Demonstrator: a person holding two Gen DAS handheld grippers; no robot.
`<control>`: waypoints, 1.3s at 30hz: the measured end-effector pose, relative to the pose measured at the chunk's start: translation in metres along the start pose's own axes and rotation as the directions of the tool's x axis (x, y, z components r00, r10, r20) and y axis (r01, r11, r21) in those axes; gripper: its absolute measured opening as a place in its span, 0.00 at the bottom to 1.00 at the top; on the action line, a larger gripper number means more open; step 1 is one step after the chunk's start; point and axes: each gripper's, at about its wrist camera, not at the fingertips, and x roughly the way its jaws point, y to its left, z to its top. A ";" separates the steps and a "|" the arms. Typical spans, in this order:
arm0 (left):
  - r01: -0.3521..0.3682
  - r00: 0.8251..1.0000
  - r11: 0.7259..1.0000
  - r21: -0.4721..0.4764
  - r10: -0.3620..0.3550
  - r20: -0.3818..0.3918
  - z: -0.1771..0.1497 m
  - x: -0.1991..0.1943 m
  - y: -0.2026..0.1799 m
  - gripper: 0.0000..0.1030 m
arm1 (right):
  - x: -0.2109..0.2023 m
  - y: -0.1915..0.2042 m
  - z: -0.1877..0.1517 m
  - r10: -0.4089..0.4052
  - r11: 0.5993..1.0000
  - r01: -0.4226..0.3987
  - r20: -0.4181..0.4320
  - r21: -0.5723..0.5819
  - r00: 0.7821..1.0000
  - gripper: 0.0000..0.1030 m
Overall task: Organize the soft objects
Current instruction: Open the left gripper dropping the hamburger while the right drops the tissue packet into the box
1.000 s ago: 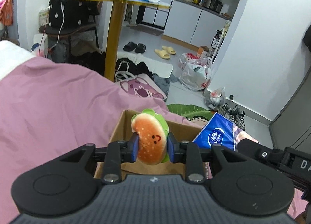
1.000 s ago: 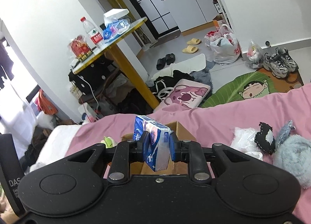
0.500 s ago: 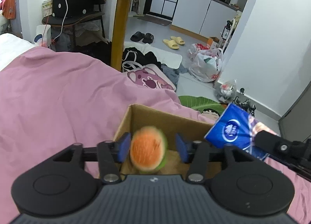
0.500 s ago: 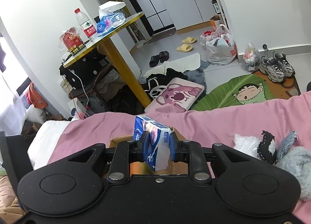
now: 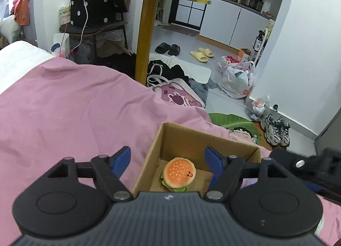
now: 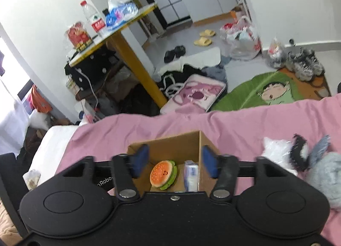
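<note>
An open cardboard box (image 5: pixel 183 139) (image 6: pixel 177 143) sits on the pink bedspread. A plush hamburger (image 5: pixel 179 173) (image 6: pixel 163 174) lies on its floor. Beside it a blue-and-white tissue pack (image 6: pixel 191 175) stands against the box's right wall. My left gripper (image 5: pixel 169 161) hovers over the box, its jaws opening, nothing between the pads. My right gripper (image 6: pixel 174 161) hangs above the box too, jaws opening, the pack below and free of the pads. Part of the right gripper's body (image 5: pixel 307 165) shows at the right of the left wrist view.
On the bedspread (image 6: pixel 245 122) to the right of the box lie a white plush (image 6: pixel 275 150), a black-and-white one (image 6: pixel 299 154) and a grey fluffy one (image 6: pixel 326 173). Beyond the bed's edge stand a yellow-legged table (image 5: pixel 147 32), bags, shoes and a green mat (image 6: pixel 268 92).
Both grippers opened. The hamburger dropped from the left gripper into the box. The tissue pack left the right gripper and now stands in the box.
</note>
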 end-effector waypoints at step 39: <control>-0.004 0.998 0.995 0.102 -0.003 0.070 -0.014 -0.144 -0.051 1.00 | -0.155 -0.103 -0.004 -0.029 0.998 0.018 0.163 0.068 0.986 1.00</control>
